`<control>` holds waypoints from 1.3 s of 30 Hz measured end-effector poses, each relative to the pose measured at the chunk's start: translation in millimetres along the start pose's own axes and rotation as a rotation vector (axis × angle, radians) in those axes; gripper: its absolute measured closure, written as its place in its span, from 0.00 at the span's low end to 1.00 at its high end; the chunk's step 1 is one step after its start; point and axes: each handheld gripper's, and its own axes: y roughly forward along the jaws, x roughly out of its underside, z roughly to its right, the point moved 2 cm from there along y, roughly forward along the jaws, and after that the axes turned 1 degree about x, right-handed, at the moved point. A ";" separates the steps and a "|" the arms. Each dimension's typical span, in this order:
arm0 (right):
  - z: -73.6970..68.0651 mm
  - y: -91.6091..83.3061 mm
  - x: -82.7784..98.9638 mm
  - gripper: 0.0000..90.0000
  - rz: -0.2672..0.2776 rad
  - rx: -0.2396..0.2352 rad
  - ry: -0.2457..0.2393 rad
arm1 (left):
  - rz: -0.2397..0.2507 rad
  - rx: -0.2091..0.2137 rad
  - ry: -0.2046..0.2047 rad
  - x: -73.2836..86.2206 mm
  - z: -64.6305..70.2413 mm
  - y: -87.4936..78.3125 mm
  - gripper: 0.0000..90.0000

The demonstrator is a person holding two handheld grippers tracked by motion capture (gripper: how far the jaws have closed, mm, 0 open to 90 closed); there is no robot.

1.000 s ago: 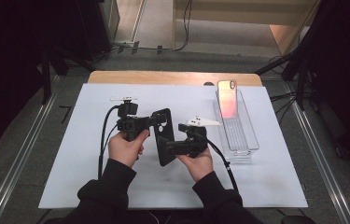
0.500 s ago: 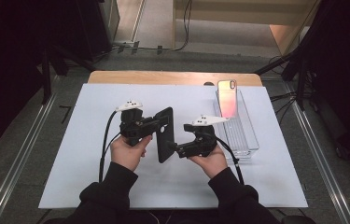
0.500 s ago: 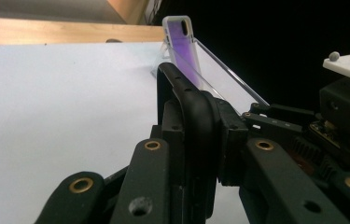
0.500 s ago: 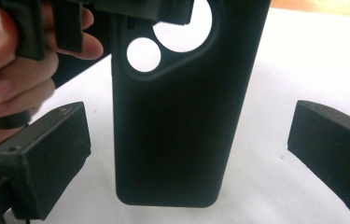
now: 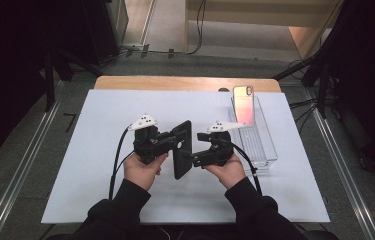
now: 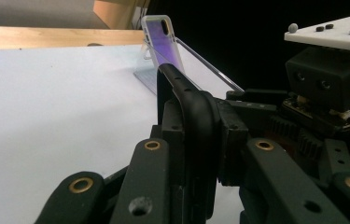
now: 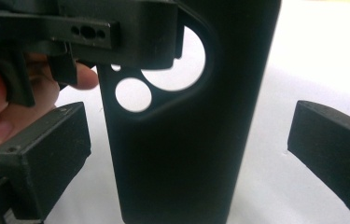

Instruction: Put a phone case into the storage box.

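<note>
A black phone case [image 5: 181, 149] is held up off the white table sheet [image 5: 100, 125], between the two hands. My left gripper [image 5: 171, 141] is shut on it; in the left gripper view the case [image 6: 186, 98] is seen edge-on, clamped between the jaws of that gripper [image 6: 200, 140]. My right gripper [image 5: 195, 156] faces the case from the right. In the right gripper view its jaws stand wide on either side of the case [image 7: 196, 177] without touching it, so the gripper [image 7: 189, 154] is open. The case's camera cut-out shows the white sheet through it.
A clear plastic tray [image 5: 265, 150] lies at the right of the sheet, with an iridescent phone [image 5: 243, 104] leaning at its far end. The wooden table edge [image 5: 185, 83] runs along the back. Cables trail from both grippers toward the person.
The left hand has shifted slightly with the black case, which now stands more on edge. The right gripper has stayed about where it was.
</note>
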 end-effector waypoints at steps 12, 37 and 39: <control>-4.3 6.7 1.4 0.06 -0.025 0.023 0.021 | -0.033 0.020 0.010 5.1 10.9 6.8 0.87; 10.6 -5.0 -1.0 0.13 -0.007 0.119 0.016 | -0.062 0.065 -0.060 -10.5 5.1 -9.3 0.50; 14.1 -8.2 -2.0 0.13 -0.001 0.129 0.020 | -0.124 0.086 -0.076 -9.8 2.4 -8.7 0.43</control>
